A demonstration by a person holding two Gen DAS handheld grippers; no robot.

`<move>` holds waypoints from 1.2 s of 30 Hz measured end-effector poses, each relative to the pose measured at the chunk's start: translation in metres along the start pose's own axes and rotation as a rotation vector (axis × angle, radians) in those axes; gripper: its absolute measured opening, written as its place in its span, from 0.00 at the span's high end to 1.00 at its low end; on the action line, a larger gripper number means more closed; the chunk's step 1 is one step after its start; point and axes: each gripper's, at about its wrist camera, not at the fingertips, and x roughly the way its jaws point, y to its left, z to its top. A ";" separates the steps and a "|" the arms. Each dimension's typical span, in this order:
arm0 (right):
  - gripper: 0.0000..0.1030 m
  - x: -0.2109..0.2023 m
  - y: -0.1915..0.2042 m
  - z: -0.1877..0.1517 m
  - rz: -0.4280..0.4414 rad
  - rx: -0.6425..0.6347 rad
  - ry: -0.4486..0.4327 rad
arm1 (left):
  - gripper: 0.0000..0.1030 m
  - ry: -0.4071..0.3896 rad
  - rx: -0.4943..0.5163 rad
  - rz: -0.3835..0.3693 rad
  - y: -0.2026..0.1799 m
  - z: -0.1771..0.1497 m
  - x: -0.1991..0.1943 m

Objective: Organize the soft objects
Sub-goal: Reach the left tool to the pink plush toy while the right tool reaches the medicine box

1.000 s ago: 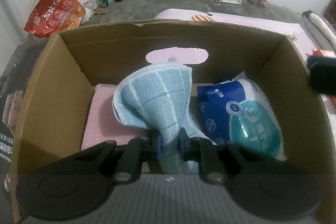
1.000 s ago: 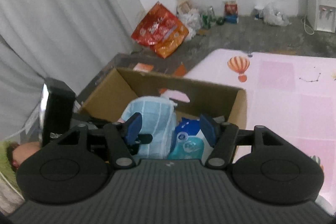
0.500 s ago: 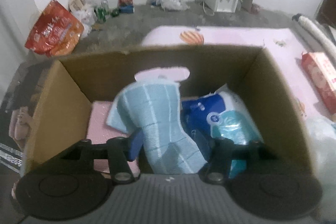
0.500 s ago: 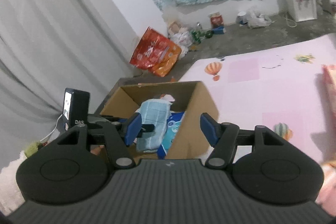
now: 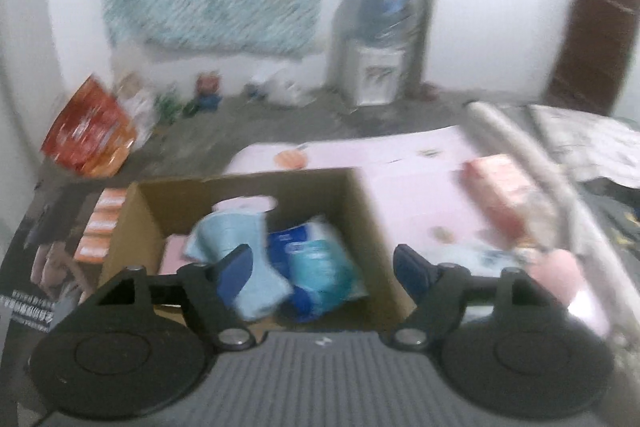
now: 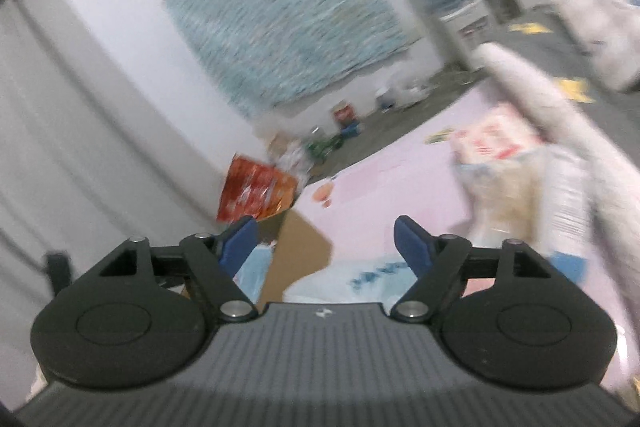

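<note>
A cardboard box (image 5: 360, 219) stands on the pink mat (image 5: 408, 187). Inside it lie a light blue cloth (image 5: 240, 247), a blue and teal soft pack (image 5: 316, 267) and a pink pad (image 5: 172, 259). My left gripper (image 5: 324, 267) is open and empty, held above the box's near edge. My right gripper (image 6: 326, 243) is open and empty, above the mat to the right of the box (image 6: 300, 247). A white plastic pack with blue print (image 6: 360, 279) lies just below it. A red and white soft pack (image 5: 504, 187) lies on the mat; it also shows in the right wrist view (image 6: 492, 143).
A rolled grey mat (image 5: 532, 163) lies along the pink mat's right side. A red snack bag (image 5: 88, 131), cans and a water dispenser (image 5: 380, 39) stand by the far wall. Both views are motion-blurred.
My left gripper has let go of the blue cloth, opened and pulled back up from the box. My right gripper has swung right, away from the box, over the pink mat.
</note>
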 end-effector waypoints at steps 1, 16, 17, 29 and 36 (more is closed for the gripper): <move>0.23 -0.011 -0.011 -0.005 -0.013 0.023 -0.011 | 0.19 -0.013 0.015 -0.012 -0.009 -0.004 -0.010; 0.21 -0.053 -0.103 -0.088 -0.043 0.282 -0.023 | 0.15 0.010 0.214 -0.204 -0.162 -0.068 -0.017; 0.21 -0.046 -0.104 -0.088 -0.037 0.290 -0.014 | 0.15 0.013 0.212 -0.220 -0.170 -0.071 -0.012; 0.23 0.031 -0.132 -0.080 -0.056 0.366 0.028 | 0.16 0.085 0.406 -0.325 -0.279 -0.075 0.079; 0.23 0.022 -0.157 -0.068 -0.059 0.390 -0.023 | 0.16 0.167 0.534 -0.288 -0.319 -0.068 0.142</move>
